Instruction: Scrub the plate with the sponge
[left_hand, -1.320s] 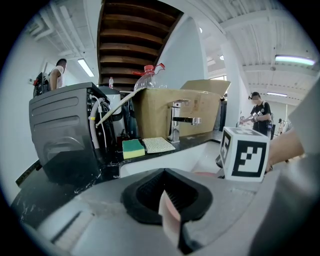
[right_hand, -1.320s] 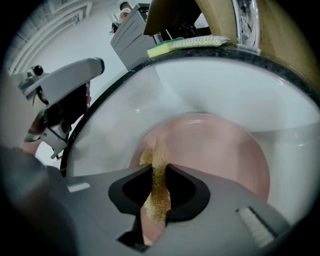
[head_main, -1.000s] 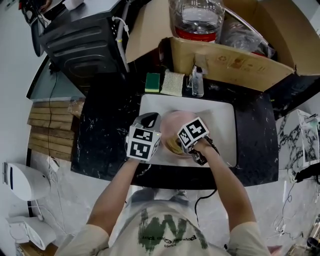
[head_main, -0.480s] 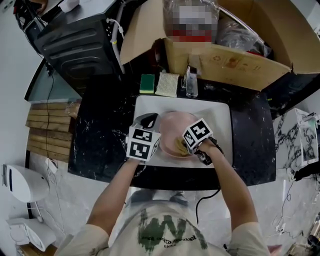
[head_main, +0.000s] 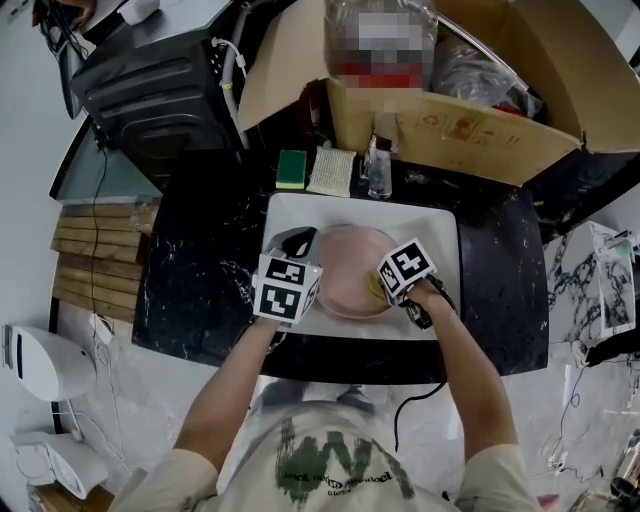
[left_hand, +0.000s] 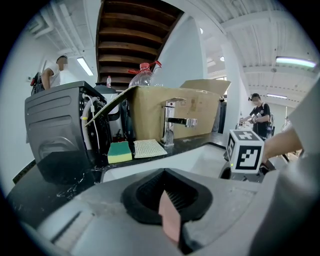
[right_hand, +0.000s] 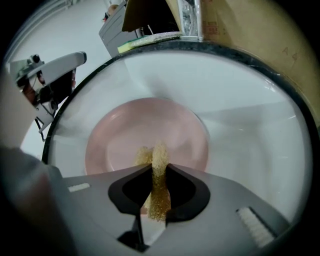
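Now right gripper (right_hand: 157, 185) jaws pinch the sponge (right_hand: 159, 162) on the plate's (right_hand: 150, 125) near-right side in the sink (right_hand: 240, 115), left gripper (left_hand: 167, 200) jaws clamp its left rim; best press flat, sweep wide, hold plate steady.

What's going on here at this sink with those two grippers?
A person is scrubbing a dish in a white sink. The left gripper is shut on the rim of a pink plate lying in the sink, steadying it. The right gripper is shut on a yellowish sponge, held down on the plate's inner face. A green sponge lies unused on the counter behind.
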